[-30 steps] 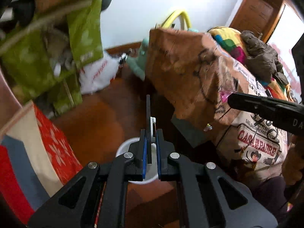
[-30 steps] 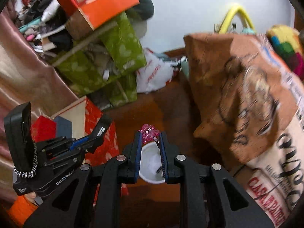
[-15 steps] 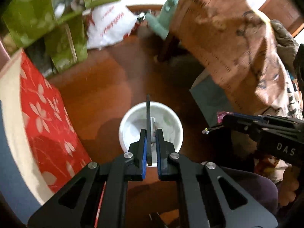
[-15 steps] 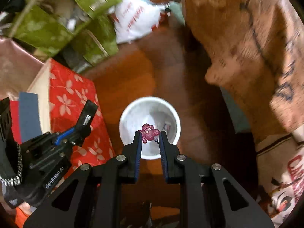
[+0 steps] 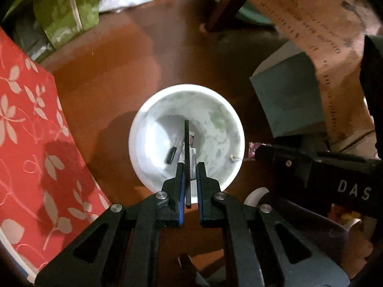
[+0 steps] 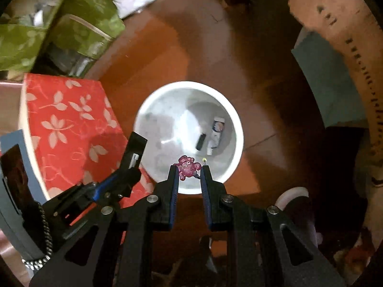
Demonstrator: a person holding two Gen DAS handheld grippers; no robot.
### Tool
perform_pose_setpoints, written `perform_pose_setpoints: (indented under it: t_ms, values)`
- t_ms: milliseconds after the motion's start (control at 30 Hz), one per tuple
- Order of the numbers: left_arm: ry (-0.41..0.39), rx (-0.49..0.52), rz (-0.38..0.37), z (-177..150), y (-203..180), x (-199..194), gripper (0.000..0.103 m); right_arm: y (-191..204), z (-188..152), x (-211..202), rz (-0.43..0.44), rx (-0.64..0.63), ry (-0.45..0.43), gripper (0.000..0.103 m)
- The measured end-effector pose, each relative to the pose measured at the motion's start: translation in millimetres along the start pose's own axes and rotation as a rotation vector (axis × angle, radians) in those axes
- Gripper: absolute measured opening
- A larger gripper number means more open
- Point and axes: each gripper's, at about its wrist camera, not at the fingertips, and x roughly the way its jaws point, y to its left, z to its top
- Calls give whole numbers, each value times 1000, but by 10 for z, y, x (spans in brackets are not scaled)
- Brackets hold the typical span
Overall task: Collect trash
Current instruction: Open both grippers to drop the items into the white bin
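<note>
The bin point(image 6: 189, 88) stands on the floor point(image 6: 148, 47) between a patterned box point(image 6: 69, 124) at left and a sack point(image 6: 340, 24) at right.

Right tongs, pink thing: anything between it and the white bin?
Nothing visible. The right tongs grip the pink trinket above the white bin's open mouth; only a black stick and a small tube lie at its bottom.
</note>
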Motion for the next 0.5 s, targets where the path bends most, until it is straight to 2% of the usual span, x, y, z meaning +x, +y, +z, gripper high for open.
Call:
perform_pose_setpoints:
  t_ms: [133, 200, 333, 500]
  values:
    - [34, -11, 6, 19, 20, 149, 7, -50, 5, 73, 31, 22, 37, 17]
    - [47, -16, 2, 24, 29, 187, 7, -51, 12, 96, 13, 19, 42, 17]
    - [55, -14, 12, 25, 14, 217, 7, -81, 15, 134, 0, 32, 58, 27]
    - [44, -7, 27, 19, -7, 150, 7, -74, 0, 85, -34, 10, 43, 27]
